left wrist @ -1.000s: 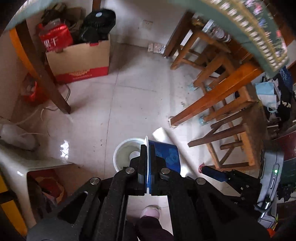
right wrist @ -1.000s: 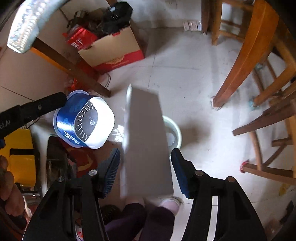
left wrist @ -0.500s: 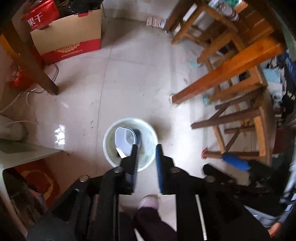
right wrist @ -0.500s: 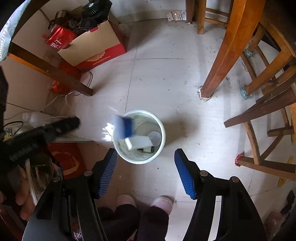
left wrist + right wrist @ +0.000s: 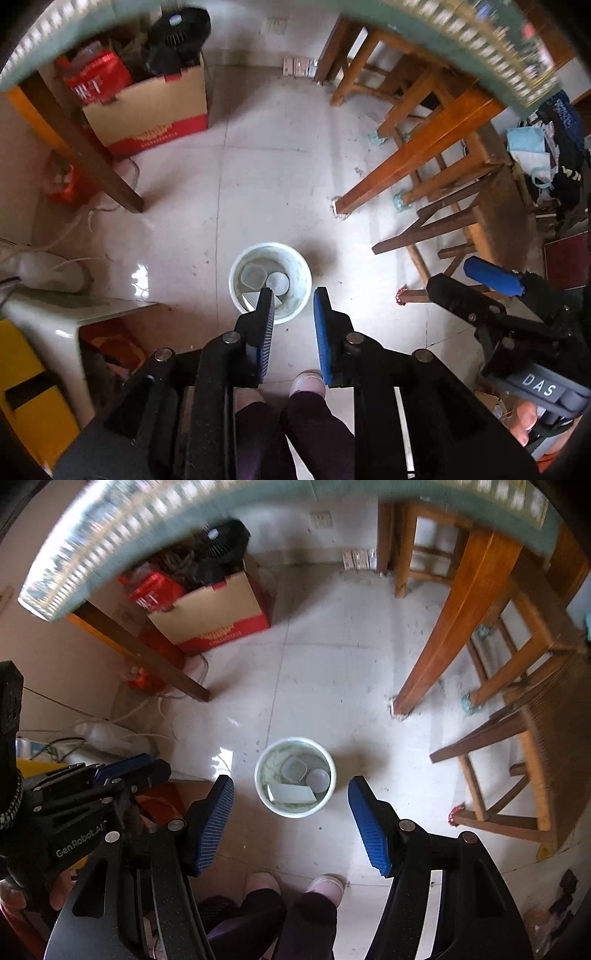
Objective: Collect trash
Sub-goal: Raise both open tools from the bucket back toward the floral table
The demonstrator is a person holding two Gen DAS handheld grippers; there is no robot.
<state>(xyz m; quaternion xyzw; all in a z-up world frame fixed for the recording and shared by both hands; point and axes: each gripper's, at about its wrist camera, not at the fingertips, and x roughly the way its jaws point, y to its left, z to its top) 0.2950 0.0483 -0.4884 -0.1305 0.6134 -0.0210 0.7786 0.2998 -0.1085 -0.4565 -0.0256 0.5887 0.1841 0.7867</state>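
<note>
A white trash bin (image 5: 236, 274) stands on the tiled floor, straight below both grippers. Inside it lie a pale tub (image 5: 293, 770), a small cup (image 5: 318, 780) and a flat grey box (image 5: 291, 794). My left gripper (image 5: 292, 291) hangs high over the bin's near rim, open by a narrow gap with nothing between its blue pads. My right gripper (image 5: 291, 777) is open wider and frames the bin (image 5: 295, 811) from above, also empty. Each gripper shows at the edge of the other's view.
A cardboard box (image 5: 147, 110) with a black fan stands at the back left beside a table leg (image 5: 88, 155). Wooden chairs and a table leg (image 5: 417, 155) crowd the right. A white stool (image 5: 48, 314) is at the left. The person's slippered feet (image 5: 291, 884) stand near the bin.
The left gripper let go of the blue tub and the right gripper let go of the grey box; both now lie in the bin. Both grippers rose, so the bin looks smaller.
</note>
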